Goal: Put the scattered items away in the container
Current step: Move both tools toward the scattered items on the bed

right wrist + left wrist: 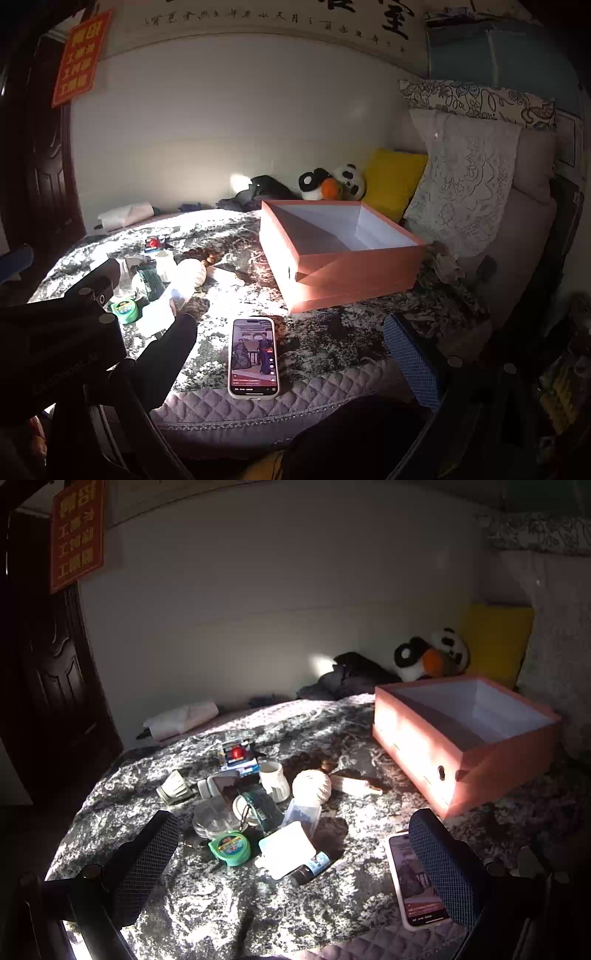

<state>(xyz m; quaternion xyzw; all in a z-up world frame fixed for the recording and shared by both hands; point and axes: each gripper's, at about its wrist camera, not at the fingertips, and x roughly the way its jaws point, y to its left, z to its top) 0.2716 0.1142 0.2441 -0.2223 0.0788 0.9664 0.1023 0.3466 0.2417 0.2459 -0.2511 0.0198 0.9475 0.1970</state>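
A pile of small items lies on the patterned bedspread: a green tape roll (229,847), a white plastic case (287,849), a small dark bottle (312,867), a white ball (312,786), a white cup (274,780) and a red-topped box (238,757). The pink open box (465,738) stands to the right, empty; it also shows in the right wrist view (343,251). My left gripper (295,864) is open, just short of the pile. In the right wrist view the left gripper's fingers (166,350) appear at left. My right gripper (225,369) is open and empty near the bed's front edge.
A phone (253,356) with a lit screen lies near the front edge of the bed, also in the left wrist view (413,882). Panda plush toys (332,182), a yellow cushion (393,181) and lace pillows (461,184) sit behind the box. A dark door (48,686) is at left.
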